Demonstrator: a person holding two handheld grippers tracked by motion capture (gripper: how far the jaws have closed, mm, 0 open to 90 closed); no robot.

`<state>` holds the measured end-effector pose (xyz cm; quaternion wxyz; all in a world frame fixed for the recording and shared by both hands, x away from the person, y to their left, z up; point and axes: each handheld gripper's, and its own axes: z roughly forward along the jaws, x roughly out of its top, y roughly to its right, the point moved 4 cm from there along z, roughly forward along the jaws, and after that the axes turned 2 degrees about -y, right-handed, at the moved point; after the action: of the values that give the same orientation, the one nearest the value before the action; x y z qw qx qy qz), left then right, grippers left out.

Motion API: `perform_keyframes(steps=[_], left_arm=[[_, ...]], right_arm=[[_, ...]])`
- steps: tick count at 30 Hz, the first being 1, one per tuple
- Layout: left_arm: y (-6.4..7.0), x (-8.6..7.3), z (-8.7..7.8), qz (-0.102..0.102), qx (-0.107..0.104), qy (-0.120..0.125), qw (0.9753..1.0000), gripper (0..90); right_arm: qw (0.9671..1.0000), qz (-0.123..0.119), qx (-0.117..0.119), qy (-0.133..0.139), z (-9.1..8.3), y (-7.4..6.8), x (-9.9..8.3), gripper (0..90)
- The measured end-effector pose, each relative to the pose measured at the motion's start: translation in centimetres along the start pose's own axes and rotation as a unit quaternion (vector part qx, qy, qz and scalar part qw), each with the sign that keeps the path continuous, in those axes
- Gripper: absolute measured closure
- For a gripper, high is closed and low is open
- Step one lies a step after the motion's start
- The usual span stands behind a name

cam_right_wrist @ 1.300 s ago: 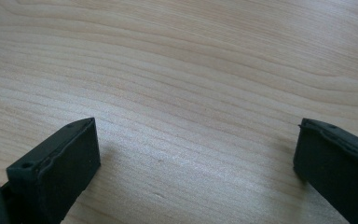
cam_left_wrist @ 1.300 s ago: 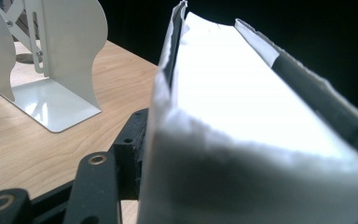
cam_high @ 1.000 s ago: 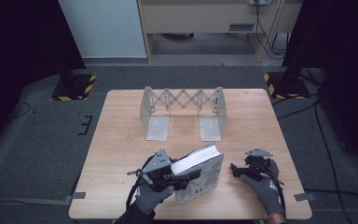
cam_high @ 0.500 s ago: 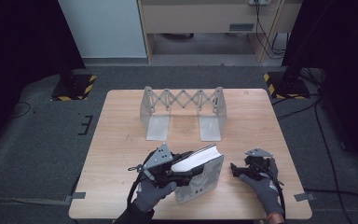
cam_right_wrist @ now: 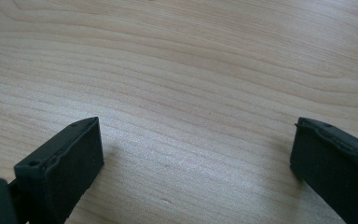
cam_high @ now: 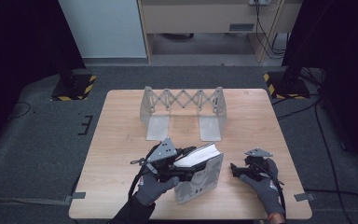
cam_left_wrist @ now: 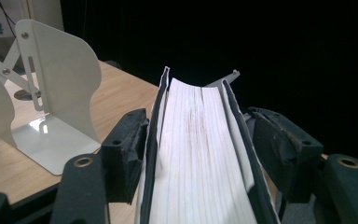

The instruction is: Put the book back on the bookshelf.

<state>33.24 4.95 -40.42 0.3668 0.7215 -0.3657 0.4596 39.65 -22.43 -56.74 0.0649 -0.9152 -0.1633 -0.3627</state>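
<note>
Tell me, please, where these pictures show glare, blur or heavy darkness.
Left gripper view: glare on the bookend foot, black backdrop, and the book page edges soften close to the lens. Right gripper view: evenly lit table, faint shadows beside the jaws. High view: bright tabletop, dark surroundings.

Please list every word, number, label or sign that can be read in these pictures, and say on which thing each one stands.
No text can be read.
Book in the left gripper: dark marks on the grey cover, too blurred to read.
Page edges: plain, no print.
Expanding bookend rack: no label to be seen.
Yellow-black hazard stripes on the stand bases: a pattern, no words.
</note>
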Motion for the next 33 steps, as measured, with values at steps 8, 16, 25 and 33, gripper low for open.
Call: perform_keyframes(steps=[8, 16, 25, 33], left_arm=[[0.2, 0.0, 0.7, 0.014, 0.011, -0.019, 0.9997, 35.5], [-0.2, 0.2, 0.9, 0.016, 0.017, -0.045, 0.9987, 35.2], [-0.8, 0.4, 1.0, -0.001, 0.01, -0.068, 0.9976, 36.8], [-0.7, 1.5, 0.7, -0.006, 0.005, -0.05, 0.9987, 35.1]], right_arm=[[1.0, 0.0, 0.0, 0.0, 0.0, 0.0, 0.0, 2.8], [1.0, 0.0, 0.0, 0.0, 0.0, 0.0, 0.0, 2.9], [1.0, 0.001, 0.0, -0.001, 0.0, 0.0, 0.0, 2.9], [1.0, 0.001, 0.0, -0.001, 0.0, 0.0, 0.0, 2.9]])
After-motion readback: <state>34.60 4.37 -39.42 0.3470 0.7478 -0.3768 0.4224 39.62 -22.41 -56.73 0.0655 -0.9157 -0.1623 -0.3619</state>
